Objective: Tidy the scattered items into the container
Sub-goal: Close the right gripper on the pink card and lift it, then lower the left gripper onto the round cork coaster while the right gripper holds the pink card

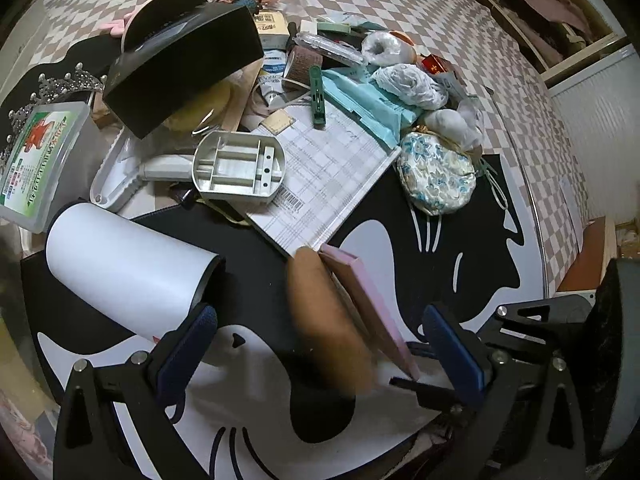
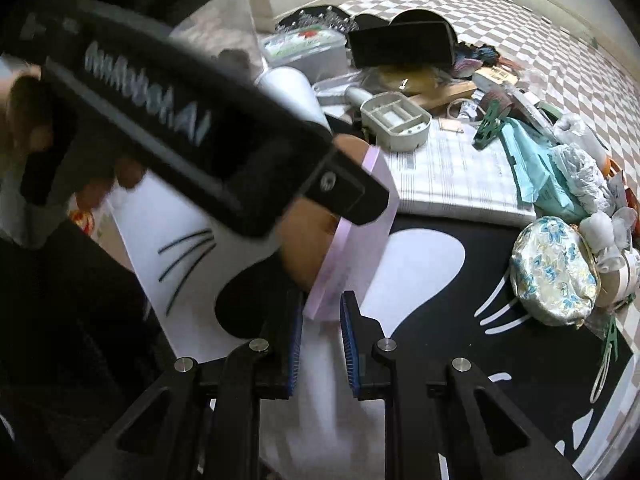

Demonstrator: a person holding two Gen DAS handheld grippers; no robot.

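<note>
1. Pink box (image 2: 352, 236), tilted on edge over black-and-white mat (image 2: 432, 264), near side of clutter.
2. Right gripper (image 2: 320, 344): blue pads pinching box's lower corner.
3. Left gripper (image 1: 320, 344): spread wide, box and a blurred brown object between its fingers, contact unclear.
4. Floral pouch (image 2: 554, 272) right; ledger (image 1: 332, 176) beyond.

The brown object (image 1: 328, 320) beside the pink box (image 1: 372, 304) is motion-blurred. The left gripper (image 2: 224, 152) hides the white cylinder's (image 2: 288, 88) lower part and blurs its own lettering.
</note>
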